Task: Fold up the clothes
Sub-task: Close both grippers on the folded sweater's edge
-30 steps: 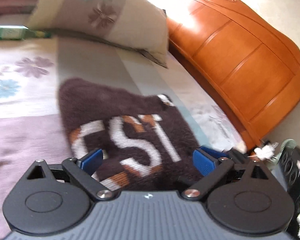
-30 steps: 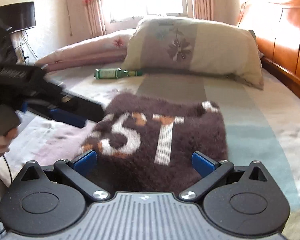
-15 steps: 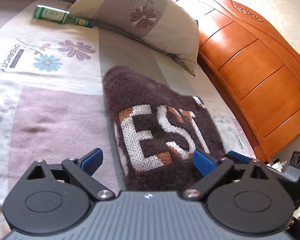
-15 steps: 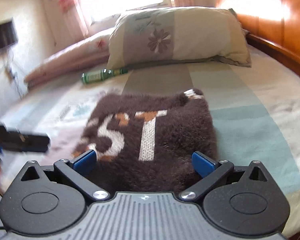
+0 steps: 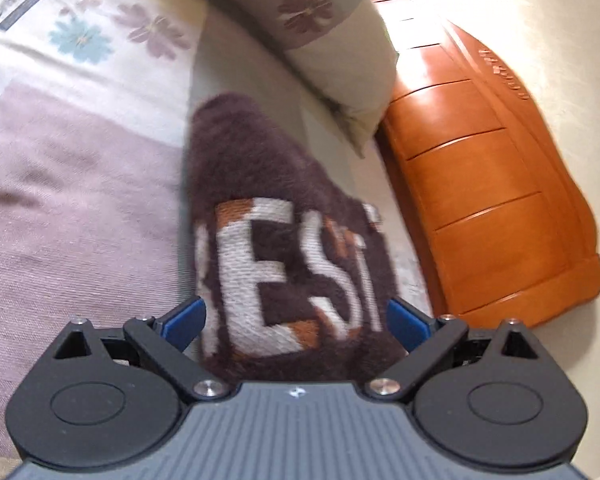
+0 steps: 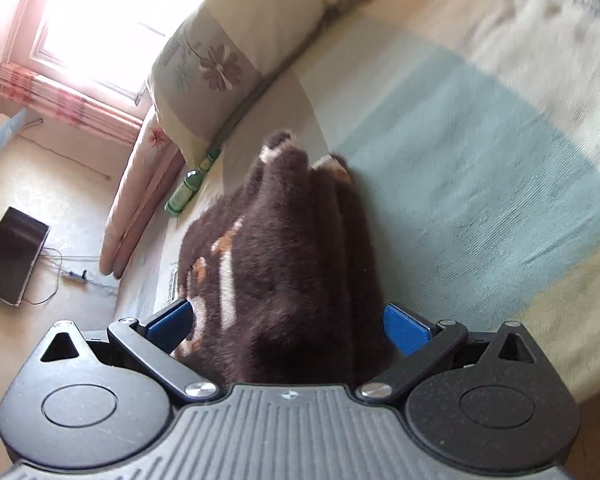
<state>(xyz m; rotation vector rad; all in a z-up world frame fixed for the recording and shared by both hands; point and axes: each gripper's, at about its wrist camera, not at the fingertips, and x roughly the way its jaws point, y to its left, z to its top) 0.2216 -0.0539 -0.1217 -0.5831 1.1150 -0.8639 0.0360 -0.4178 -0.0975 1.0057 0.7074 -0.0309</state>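
A fuzzy dark brown sweater (image 5: 276,216) with white and orange letters lies folded into a thick rectangle on the bed. In the left wrist view my left gripper (image 5: 294,322) is open, its blue pads wide apart on either side of the sweater's near end. The right wrist view is rolled sideways; the same sweater (image 6: 296,264) shows stacked folded layers along one edge. My right gripper (image 6: 288,326) is open too, with the near part of the garment lying between its spread pads. Neither gripper pinches the fabric.
A floral pillow (image 5: 332,28) (image 6: 228,56) lies beyond the sweater, with a green bottle (image 6: 188,190) beside it. The orange wooden headboard (image 5: 496,184) runs along the right. The patchwork bedspread (image 5: 68,168) stretches to the left; a dark screen (image 6: 12,256) and cables are by the wall.
Both cameras have swung: the left view moved closer over the sweater, the right view rolled strongly sideways. The other gripper left the right view. Both stayed open; the sweater stayed in place.
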